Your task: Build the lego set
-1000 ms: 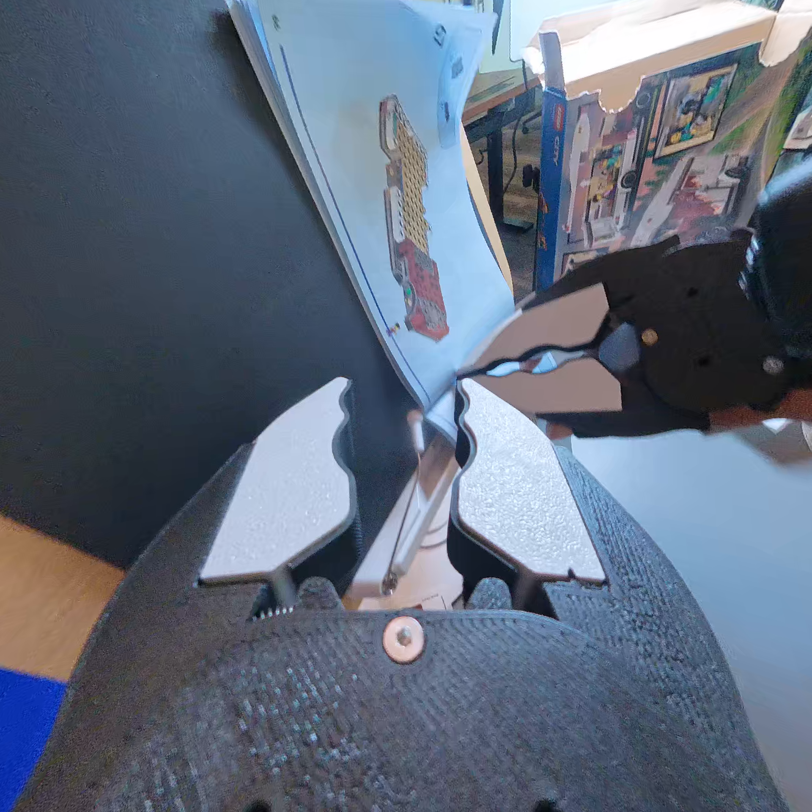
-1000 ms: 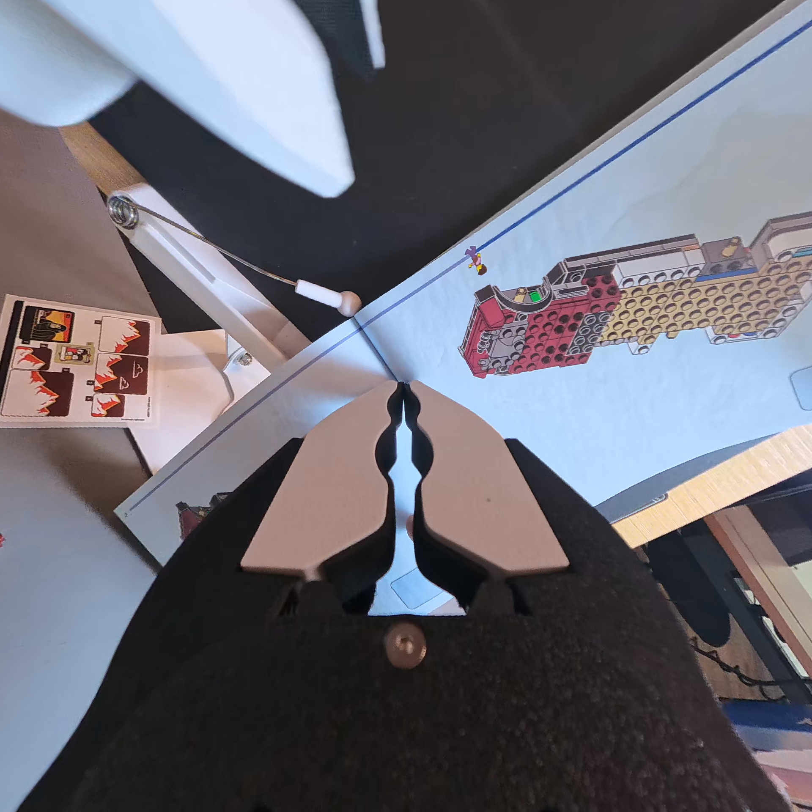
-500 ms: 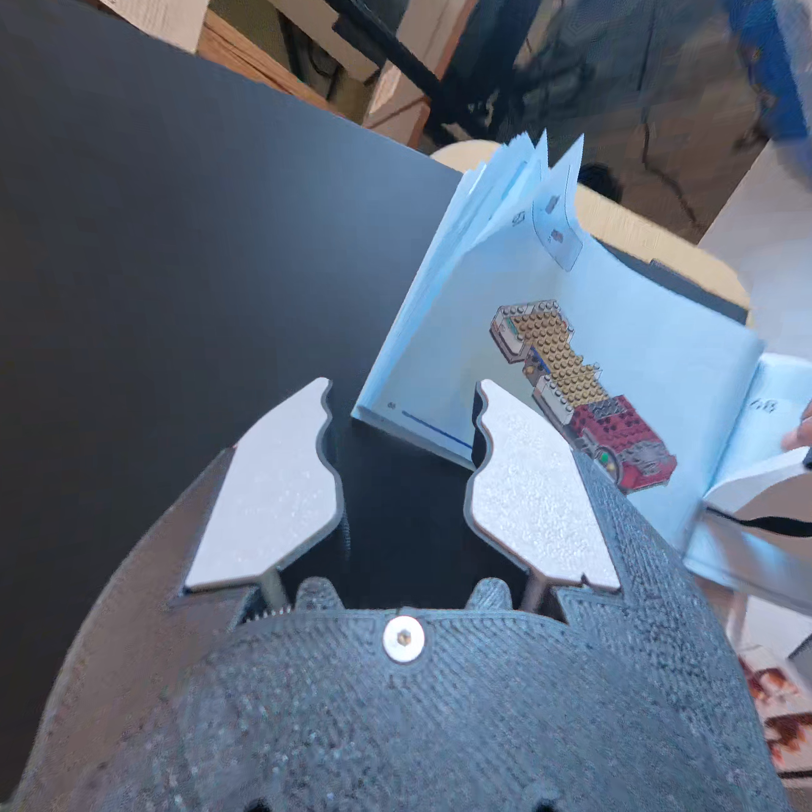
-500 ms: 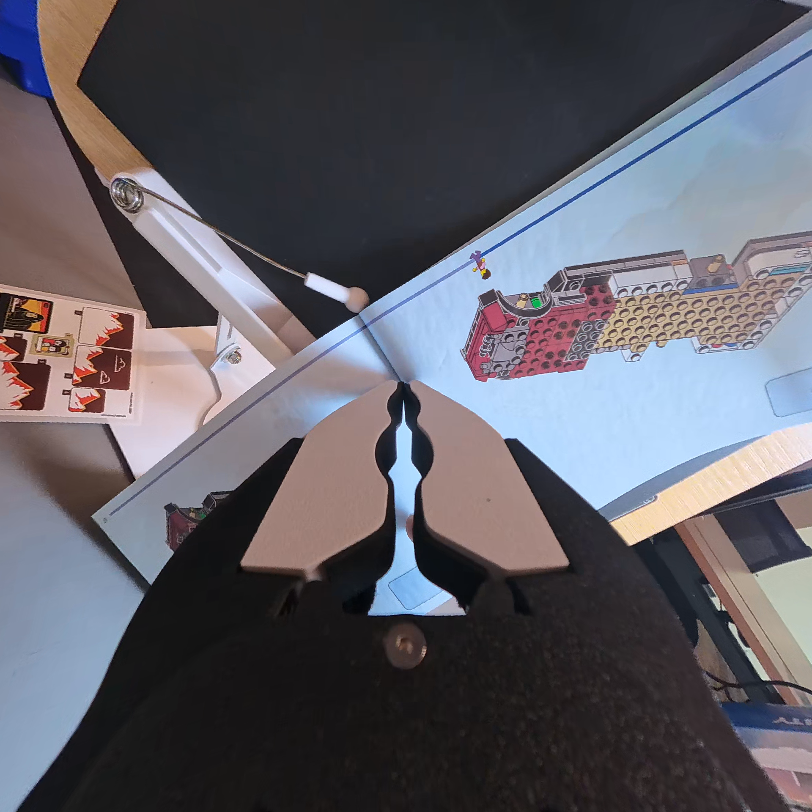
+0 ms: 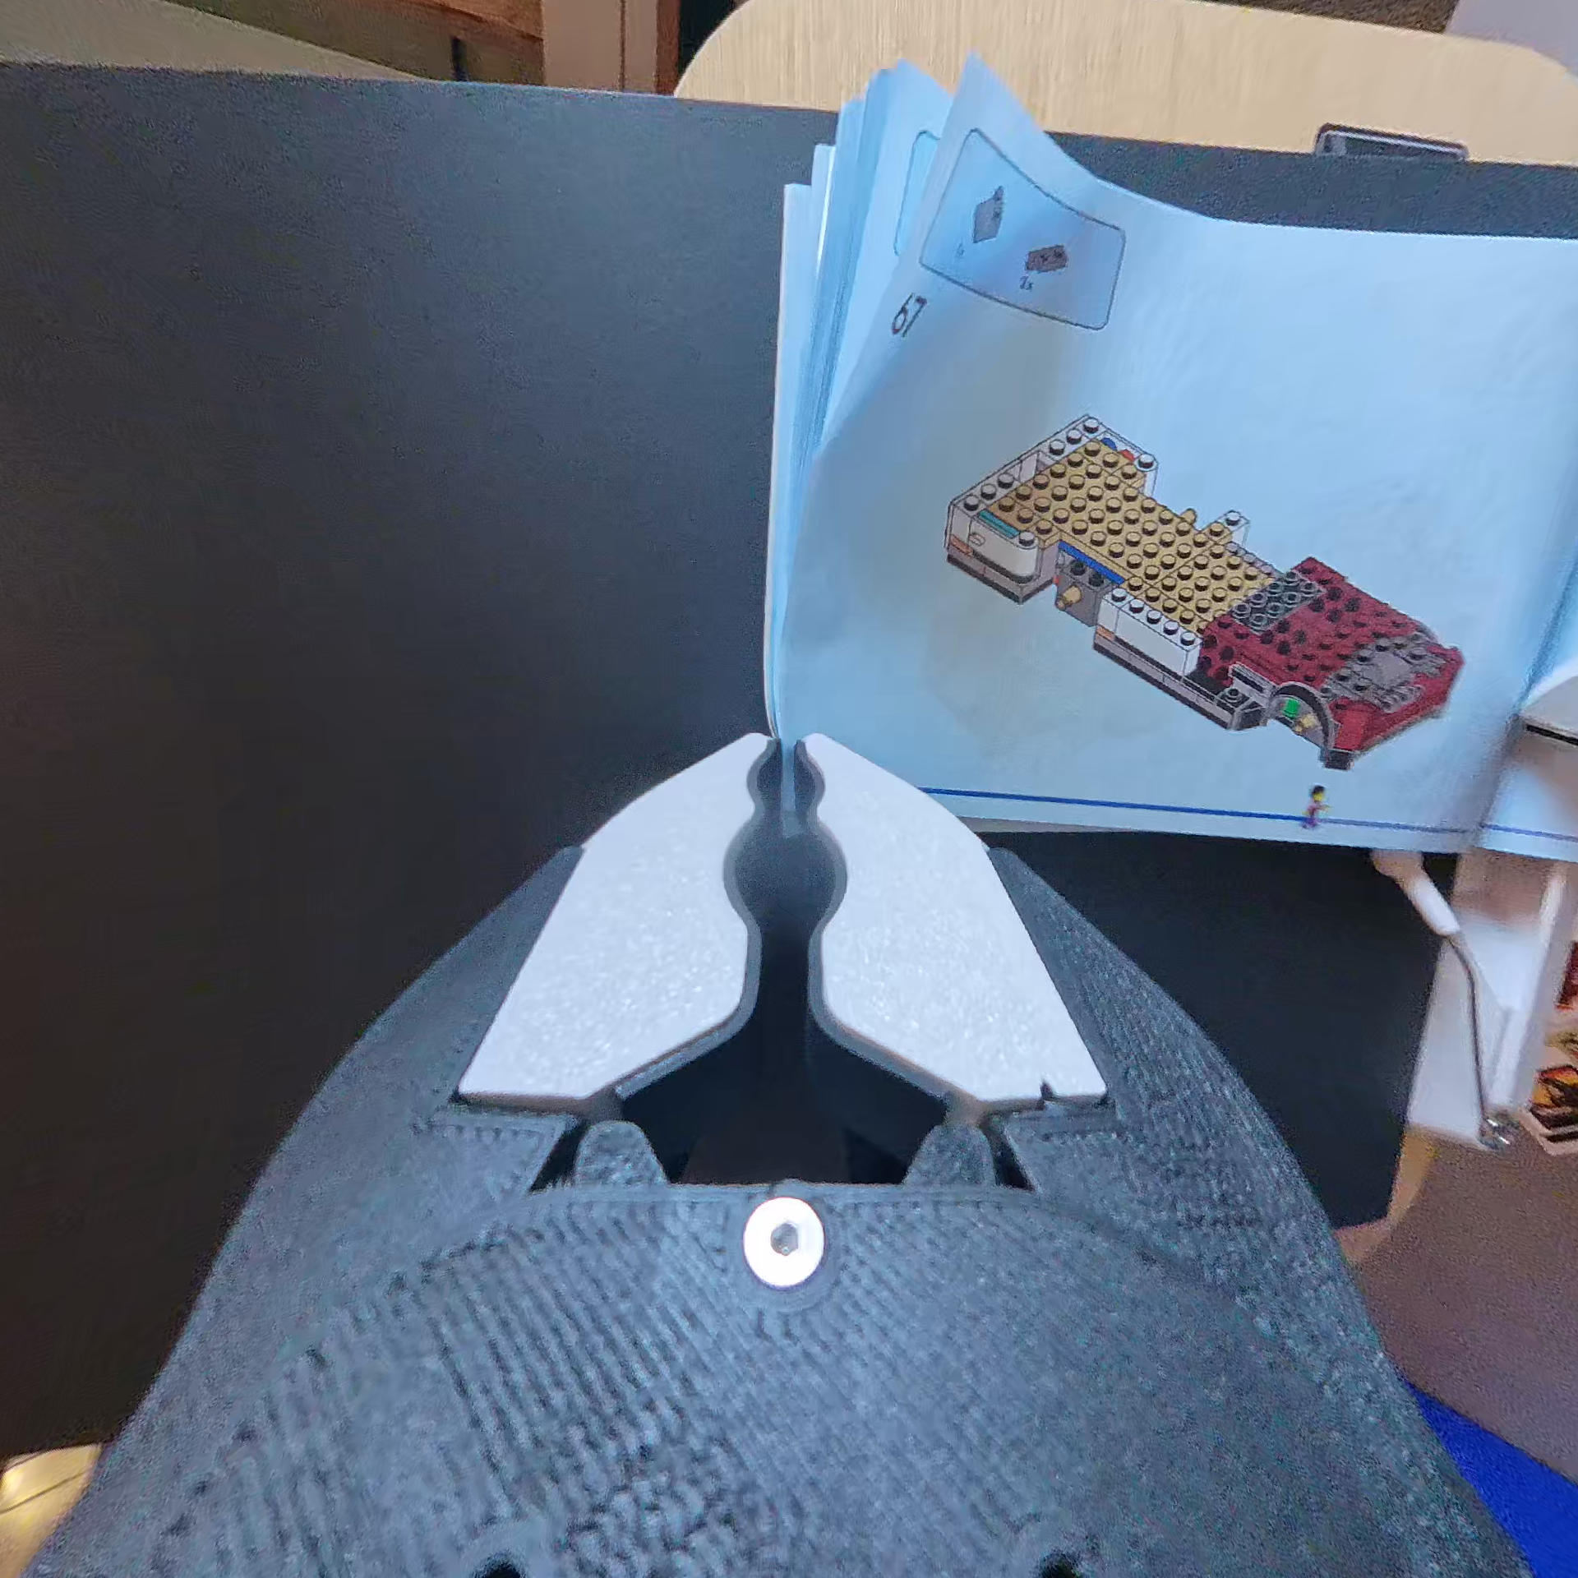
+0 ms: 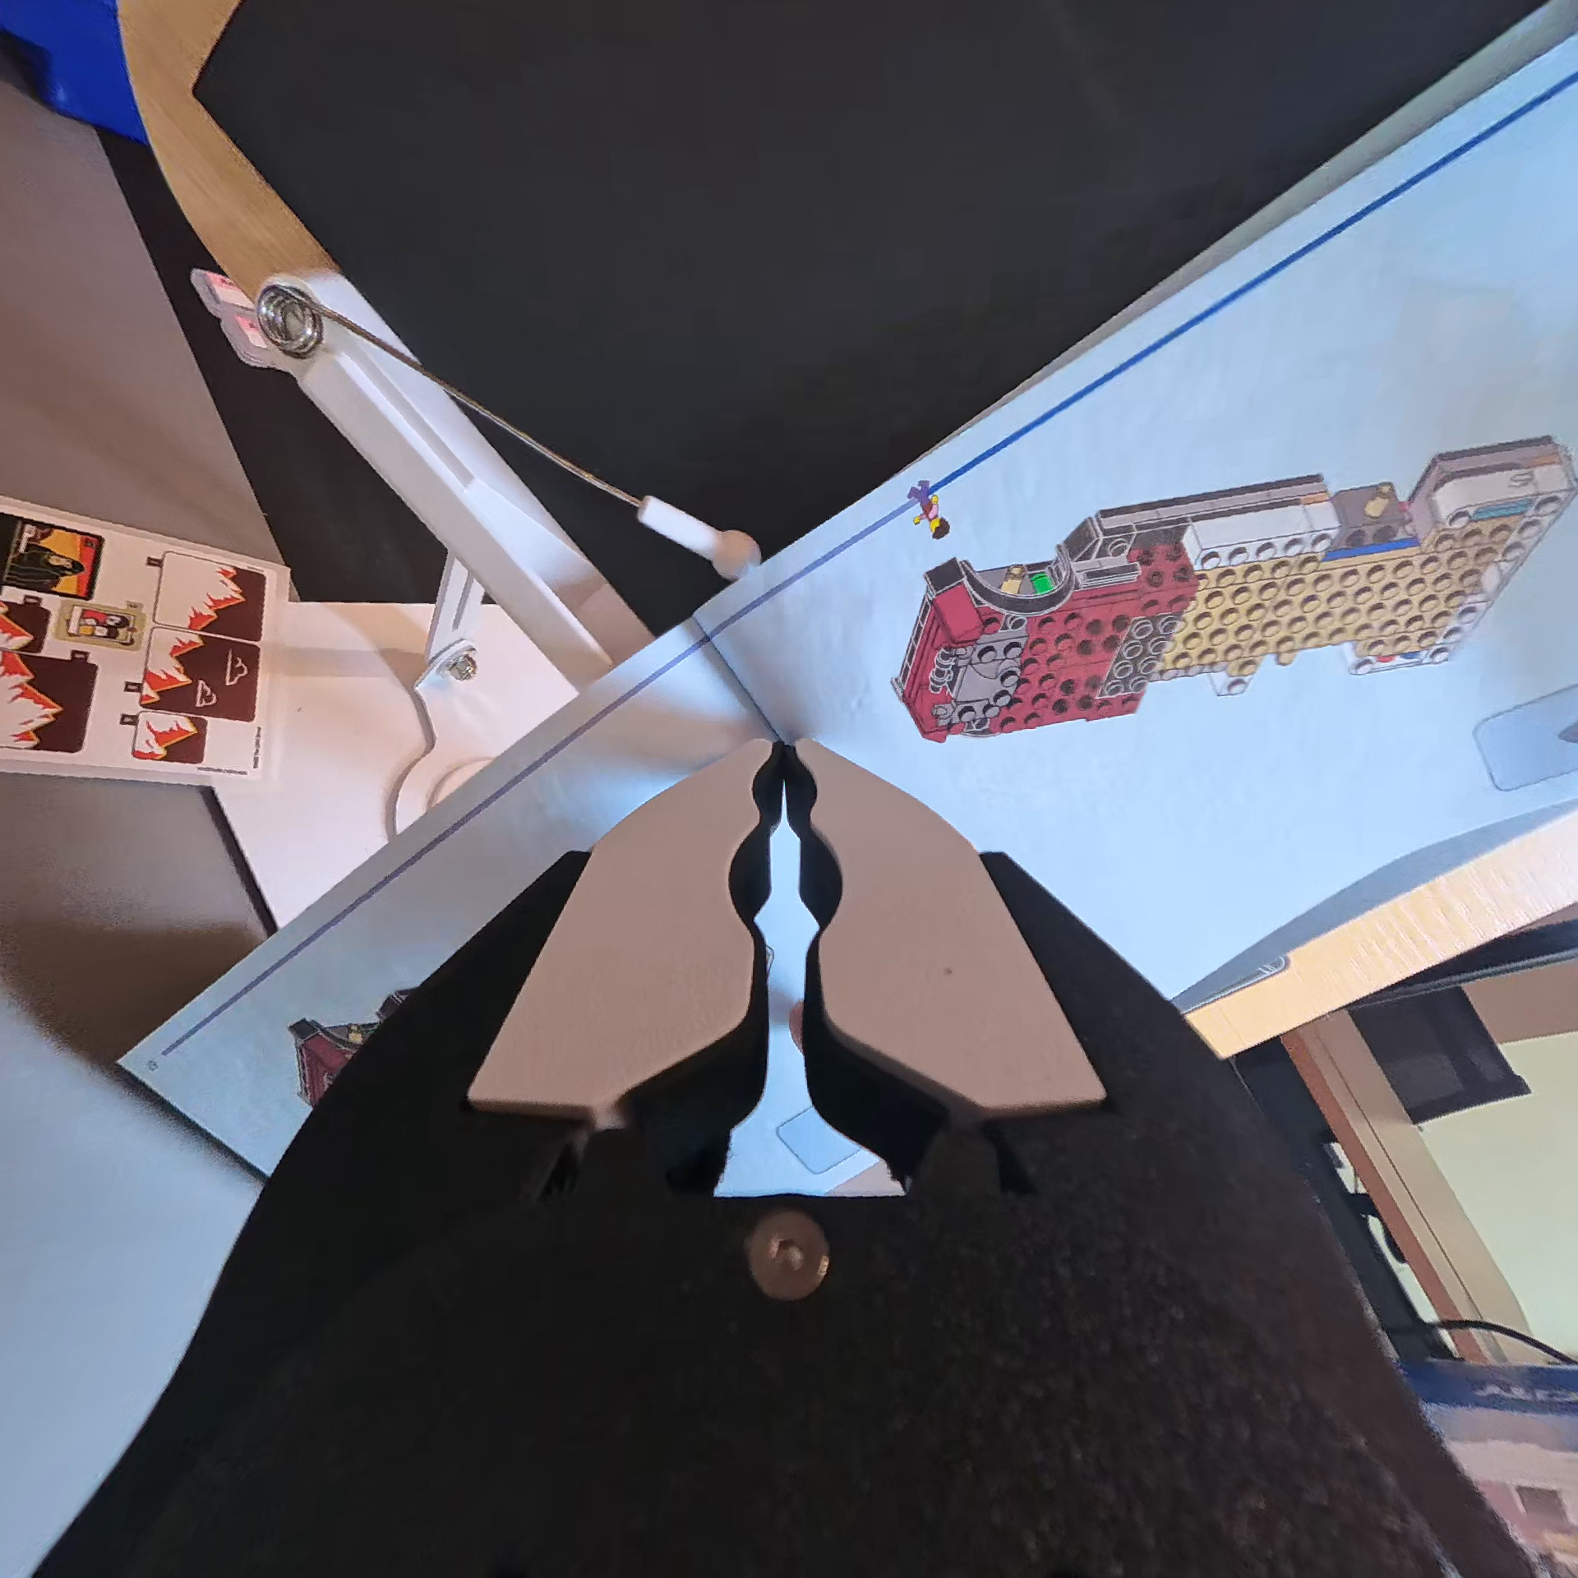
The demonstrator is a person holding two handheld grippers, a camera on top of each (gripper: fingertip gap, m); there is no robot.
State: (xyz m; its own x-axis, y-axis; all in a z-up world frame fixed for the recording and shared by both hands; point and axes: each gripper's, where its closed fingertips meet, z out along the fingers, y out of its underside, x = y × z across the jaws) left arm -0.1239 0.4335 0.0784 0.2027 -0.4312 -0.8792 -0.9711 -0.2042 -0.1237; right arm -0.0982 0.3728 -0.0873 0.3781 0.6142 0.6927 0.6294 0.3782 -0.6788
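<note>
An open light-blue instruction booklet (image 5: 1195,427) stands on a white book stand (image 5: 1511,982) over a black mat (image 5: 384,512). Its right-hand page shows a red and tan brick model. My left gripper (image 5: 787,751) is shut on the lower outer edge of the booklet's pages, and a thin blue page edge runs down between its fingertips. In the right wrist view my right gripper (image 6: 783,751) is shut, with its tips at the centre fold of the booklet (image 6: 1195,811). The pages lie flat beneath its fingers. Whether it pinches any paper is hidden.
The stand's arm (image 6: 444,478) carries a wire page holder with a white tip (image 6: 726,546) beside the fold. A sticker sheet (image 6: 128,640) lies left of the stand. The wooden table edge (image 6: 1409,931) curves at the right, with furniture below it. My right fingertips sit around 20 cm from my left ones.
My left gripper was open beside the booklet's lower corner and has now closed on the page edge. My right gripper stayed shut at the fold and barely moved.
</note>
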